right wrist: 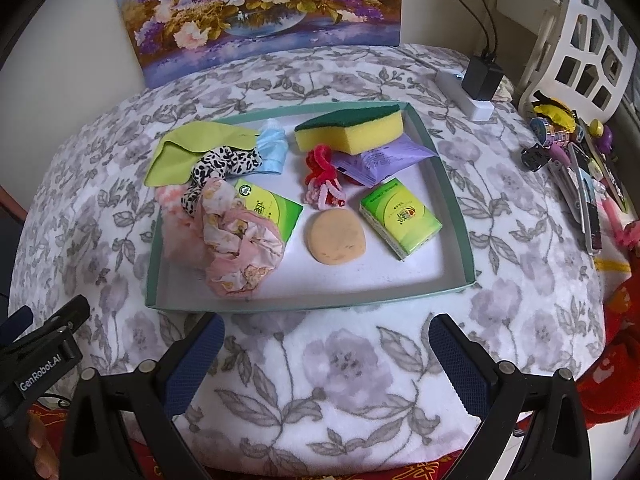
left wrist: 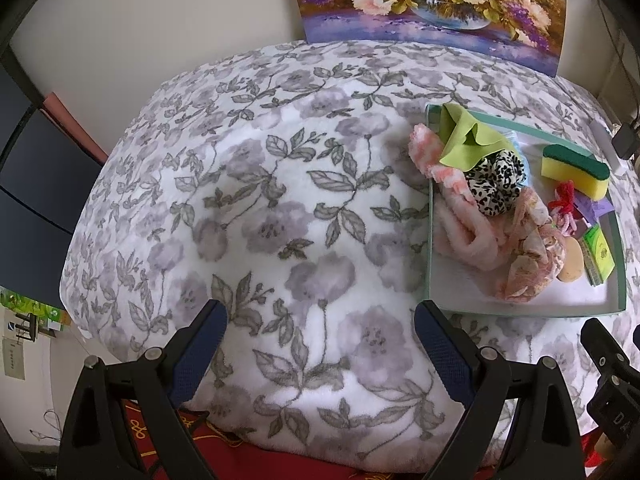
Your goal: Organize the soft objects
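A shallow green-rimmed tray (right wrist: 452,196) (left wrist: 434,240) on the flowered blanket holds the soft things: a yellow-green sponge (right wrist: 352,128) (left wrist: 574,170), a lime cloth (right wrist: 184,152) (left wrist: 464,136), a leopard scrunchie (right wrist: 224,168) (left wrist: 496,184), a pink floral scrunchie (right wrist: 240,248), a fluffy pink cloth (left wrist: 460,236), a round tan puff (right wrist: 336,238), a red-pink yarn piece (right wrist: 322,180), two green tissue packs (right wrist: 400,216) and a purple packet (right wrist: 380,160). My right gripper (right wrist: 326,344) is open and empty just in front of the tray. My left gripper (left wrist: 320,340) is open and empty over bare blanket, left of the tray.
A flower painting (right wrist: 260,12) leans on the wall behind. A white power strip with a black adapter (right wrist: 476,84) lies at the back right. Small trinkets and pens (right wrist: 576,152) crowd the right edge. The blanket (left wrist: 260,200) spreads left of the tray.
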Demonstrator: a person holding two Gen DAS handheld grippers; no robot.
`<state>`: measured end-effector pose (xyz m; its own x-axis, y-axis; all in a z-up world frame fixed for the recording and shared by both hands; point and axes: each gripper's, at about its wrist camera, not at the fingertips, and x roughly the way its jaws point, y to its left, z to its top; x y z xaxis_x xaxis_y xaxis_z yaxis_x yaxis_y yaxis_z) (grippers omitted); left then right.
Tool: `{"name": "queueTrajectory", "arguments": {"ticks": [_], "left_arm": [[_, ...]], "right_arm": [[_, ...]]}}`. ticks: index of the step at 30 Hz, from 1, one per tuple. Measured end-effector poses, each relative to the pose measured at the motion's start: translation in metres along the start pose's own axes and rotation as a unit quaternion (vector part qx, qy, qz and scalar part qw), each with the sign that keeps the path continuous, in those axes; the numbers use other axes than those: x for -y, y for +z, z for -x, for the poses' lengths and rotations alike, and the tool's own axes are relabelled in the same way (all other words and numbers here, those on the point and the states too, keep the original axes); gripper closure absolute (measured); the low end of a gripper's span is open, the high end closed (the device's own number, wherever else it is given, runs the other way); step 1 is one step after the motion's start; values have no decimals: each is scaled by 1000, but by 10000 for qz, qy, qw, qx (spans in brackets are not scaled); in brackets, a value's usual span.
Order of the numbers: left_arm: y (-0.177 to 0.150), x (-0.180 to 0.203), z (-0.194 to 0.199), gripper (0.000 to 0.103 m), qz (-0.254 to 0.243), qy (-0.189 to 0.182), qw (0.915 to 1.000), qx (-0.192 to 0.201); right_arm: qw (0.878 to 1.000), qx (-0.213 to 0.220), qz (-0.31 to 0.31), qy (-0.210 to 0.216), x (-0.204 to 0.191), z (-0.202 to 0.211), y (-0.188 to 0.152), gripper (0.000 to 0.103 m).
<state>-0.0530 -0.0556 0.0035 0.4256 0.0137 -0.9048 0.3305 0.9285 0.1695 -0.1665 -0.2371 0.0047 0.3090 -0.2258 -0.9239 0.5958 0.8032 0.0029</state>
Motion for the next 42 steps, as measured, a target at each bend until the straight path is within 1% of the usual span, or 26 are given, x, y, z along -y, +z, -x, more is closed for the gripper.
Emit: {"name": "queueTrajectory", "arguments": {"ticks": [18, 42], "left_arm": [[2, -6, -10, 8, 87, -25, 9999, -88], [3, -7, -12, 8, 59, -13, 9999, -117]], "right_arm": [[10000, -62, 63, -34, -5, -5, 1, 0], [9999, -68, 68, -32, -5, -5, 1, 0]]}}
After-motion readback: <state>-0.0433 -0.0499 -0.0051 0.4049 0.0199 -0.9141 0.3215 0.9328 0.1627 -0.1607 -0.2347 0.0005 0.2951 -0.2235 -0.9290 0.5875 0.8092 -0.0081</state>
